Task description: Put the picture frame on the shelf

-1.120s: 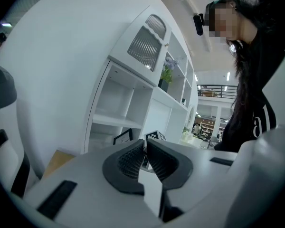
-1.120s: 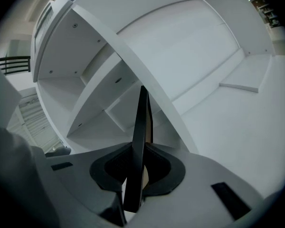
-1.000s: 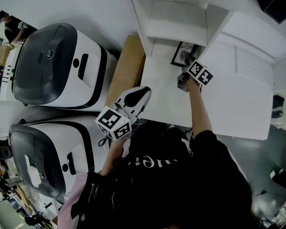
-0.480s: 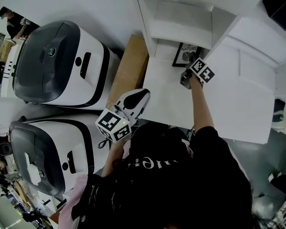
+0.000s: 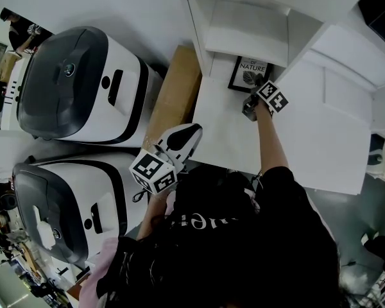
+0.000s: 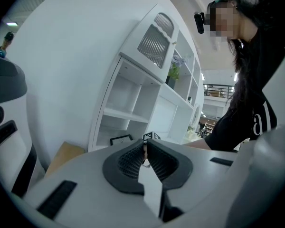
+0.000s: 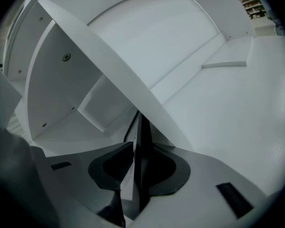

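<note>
The right claw (image 5: 256, 83) reaches out at the end of the person's bare forearm into the lower compartment of a white shelf unit (image 5: 246, 34). In the right gripper view the right claw (image 7: 138, 145) has its jaws opening, with the thin dark edge of the picture frame (image 7: 141, 125) standing upright between them and the pads close on either side of it. From the head view, the picture frame (image 5: 249, 74) is black with a pale mat, a leaf print and the words "OF NATURE". It stands on the floor of that compartment, under a shelf board, near the compartment's right wall.

The left claw (image 5: 194, 131) is held low and near the person's body, well apart from the shelf. In the left gripper view the left claw (image 6: 145, 147) has its jaws together with nothing between them, pointing towards the shelf.

A brown board (image 5: 173, 95) lies just left of the shelf. Further left sit two large white machines with dark lids, one (image 5: 70, 85) behind the other (image 5: 58, 204).
</note>
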Demonstrator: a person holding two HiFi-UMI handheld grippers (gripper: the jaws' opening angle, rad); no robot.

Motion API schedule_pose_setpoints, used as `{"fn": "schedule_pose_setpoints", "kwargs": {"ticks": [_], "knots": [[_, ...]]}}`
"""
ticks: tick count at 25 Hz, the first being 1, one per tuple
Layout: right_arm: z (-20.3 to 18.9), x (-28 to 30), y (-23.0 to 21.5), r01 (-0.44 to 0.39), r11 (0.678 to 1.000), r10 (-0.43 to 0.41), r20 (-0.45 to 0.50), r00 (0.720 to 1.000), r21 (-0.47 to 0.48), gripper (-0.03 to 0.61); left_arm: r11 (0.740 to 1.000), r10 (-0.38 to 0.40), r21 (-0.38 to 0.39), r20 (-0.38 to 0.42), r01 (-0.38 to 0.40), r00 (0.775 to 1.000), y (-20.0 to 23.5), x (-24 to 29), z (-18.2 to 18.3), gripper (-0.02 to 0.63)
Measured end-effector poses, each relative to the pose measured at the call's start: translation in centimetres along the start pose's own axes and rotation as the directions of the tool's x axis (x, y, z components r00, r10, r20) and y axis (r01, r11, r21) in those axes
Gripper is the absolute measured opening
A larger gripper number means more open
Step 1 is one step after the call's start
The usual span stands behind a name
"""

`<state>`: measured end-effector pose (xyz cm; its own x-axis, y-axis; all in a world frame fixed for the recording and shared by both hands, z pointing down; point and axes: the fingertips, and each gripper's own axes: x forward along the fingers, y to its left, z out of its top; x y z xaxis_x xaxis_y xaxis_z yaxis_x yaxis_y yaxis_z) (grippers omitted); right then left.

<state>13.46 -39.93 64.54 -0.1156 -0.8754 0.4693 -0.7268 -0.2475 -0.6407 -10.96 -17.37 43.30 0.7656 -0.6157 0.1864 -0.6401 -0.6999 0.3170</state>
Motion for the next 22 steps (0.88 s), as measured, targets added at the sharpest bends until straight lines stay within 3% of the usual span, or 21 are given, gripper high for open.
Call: {"fn": "schedule_pose_setpoints", "kwargs": {"ticks": [5,8,11,14,19,22], "knots": [[-1.0,0.7,-1.2,0.034,0.999,-0.035,-0.009,0.999,-0.016,0.142,1.000,0.014,-0.004,-0.007,-0.014,1.000,0.5,-0.4,-0.3,0.029],[-2.1,0.9,-2.0,0.098,0.990,-0.105,-0.059,0.993,-0.103,0.179,0.999,0.030,-0.009,-0.009,-0.030,1.000,1.0,-0.9,-0.5,0.029],[-2.5,1.1,-1.9,0.110,0.972,-0.127,-0.069,0.989,-0.208,0.189,0.999,0.042,-0.015,-0.010,-0.043,0.999,1.3,-1.3,-0.8,0.029],[-2.5,1.3,-1.7,0.119,0.960,-0.143,-0.076,0.987,-0.255,0.193,0.999,0.046,-0.019,-0.009,-0.047,0.999,1.4,-1.7,-0.9,0.029],[-3.4,1.7,-1.0,0.111,0.903,-0.185,-0.144,0.972,-0.416,0.230,0.999,0.049,-0.020,-0.012,-0.049,0.999,1.6,-2.1,-1.1,0.029],[-3.4,1.6,-0.7,0.104,0.883,-0.196,-0.159,0.968,-0.459,0.245,0.998,0.053,-0.015,-0.018,-0.053,0.998,1.6,-2.3,-1.4,0.029]]}}
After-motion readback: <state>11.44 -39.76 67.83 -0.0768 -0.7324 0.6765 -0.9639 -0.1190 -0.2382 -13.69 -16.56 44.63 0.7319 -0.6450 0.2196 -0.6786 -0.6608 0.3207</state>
